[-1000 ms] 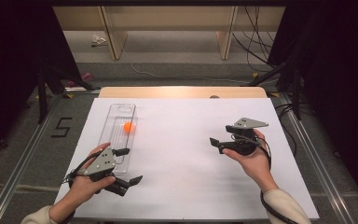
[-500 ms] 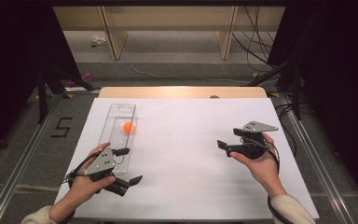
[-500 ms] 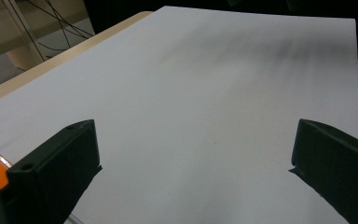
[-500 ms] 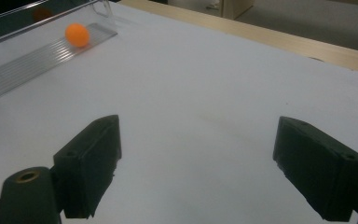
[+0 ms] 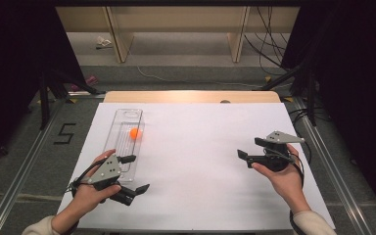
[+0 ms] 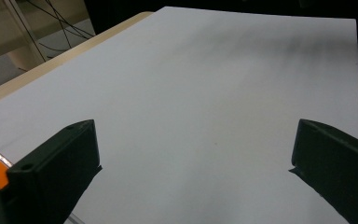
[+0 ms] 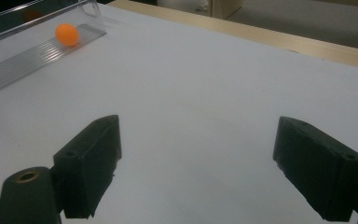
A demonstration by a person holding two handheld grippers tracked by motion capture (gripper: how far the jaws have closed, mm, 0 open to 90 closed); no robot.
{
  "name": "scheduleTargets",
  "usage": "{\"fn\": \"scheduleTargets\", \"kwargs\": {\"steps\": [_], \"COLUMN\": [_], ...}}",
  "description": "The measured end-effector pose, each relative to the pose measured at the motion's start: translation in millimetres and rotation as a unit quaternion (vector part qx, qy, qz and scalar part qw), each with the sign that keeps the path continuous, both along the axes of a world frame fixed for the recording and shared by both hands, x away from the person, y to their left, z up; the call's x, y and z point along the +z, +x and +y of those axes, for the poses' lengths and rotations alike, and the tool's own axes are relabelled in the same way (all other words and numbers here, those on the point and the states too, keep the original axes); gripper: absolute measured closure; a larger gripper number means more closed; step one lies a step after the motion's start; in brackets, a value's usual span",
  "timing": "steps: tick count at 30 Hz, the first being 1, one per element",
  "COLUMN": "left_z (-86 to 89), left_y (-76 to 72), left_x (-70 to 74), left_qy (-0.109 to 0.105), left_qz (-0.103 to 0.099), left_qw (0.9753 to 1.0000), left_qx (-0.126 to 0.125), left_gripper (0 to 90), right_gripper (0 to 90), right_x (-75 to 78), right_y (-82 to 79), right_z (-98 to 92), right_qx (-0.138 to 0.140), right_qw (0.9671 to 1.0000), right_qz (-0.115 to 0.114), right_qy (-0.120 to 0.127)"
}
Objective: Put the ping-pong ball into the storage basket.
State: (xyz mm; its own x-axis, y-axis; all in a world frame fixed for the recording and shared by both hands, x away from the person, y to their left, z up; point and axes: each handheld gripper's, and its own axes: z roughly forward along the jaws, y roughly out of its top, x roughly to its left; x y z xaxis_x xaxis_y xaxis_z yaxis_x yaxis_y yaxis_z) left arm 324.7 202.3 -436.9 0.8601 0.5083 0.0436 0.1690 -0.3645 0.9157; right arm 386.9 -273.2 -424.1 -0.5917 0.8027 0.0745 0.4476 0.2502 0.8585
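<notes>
Handling: because the small orange ball [image 5: 135, 133] looks like a hollow plastic sphere, I judge it very light, smooth and quick to roll or skid away; a hard squeeze might dent it, a glancing one would flick it along its channel.
Where to grip: across the widest part of the ball, one jaw on each side and centred, closing gently; the tray walls leave room mostly from above, so a downward approach seems safest.
Ball appearance: plain bright orange, round, matt, no marking that can be read [image 7: 67, 34].
Ball position: inside the long clear plastic tray [image 5: 125, 122], toward its far half, resting on the ribbed floor, touching neither tool.
Tray: narrow, transparent, low-walled, lying lengthwise away from the person on the left part of the white tabletop [image 5: 200, 147]; probably stiff but light enough to slide if bumped.
Left tool [image 5: 136, 173]: jaws spread wide and empty, held in the left hand just beside the tray's near end, pointing across the tabletop.
Right tool [image 5: 249, 149]: jaws also wide apart and empty, held in the right hand well away from the ball, on the right side, aimed leftward toward the tray.
Nearest tool to the ball: the left one.
</notes>
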Motion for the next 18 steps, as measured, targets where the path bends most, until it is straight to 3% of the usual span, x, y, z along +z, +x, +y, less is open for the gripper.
{"fn": "scheduleTargets", "kwargs": {"steps": [18], "left_z": [0.2], "left_y": [0.0], "left_x": [0.3], "left_qy": [0.000], "left_qz": [0.000], "left_qw": [1.0000], "left_qx": [0.000], "left_gripper": [0.4], "right_gripper": [16.2], "right_x": [-1.1], "right_y": [-13.1], "right_z": [-21.7], "right_qx": [-0.019], "right_qw": [0.9998], "right_qz": [0.001], "right_qy": [0.002]}}
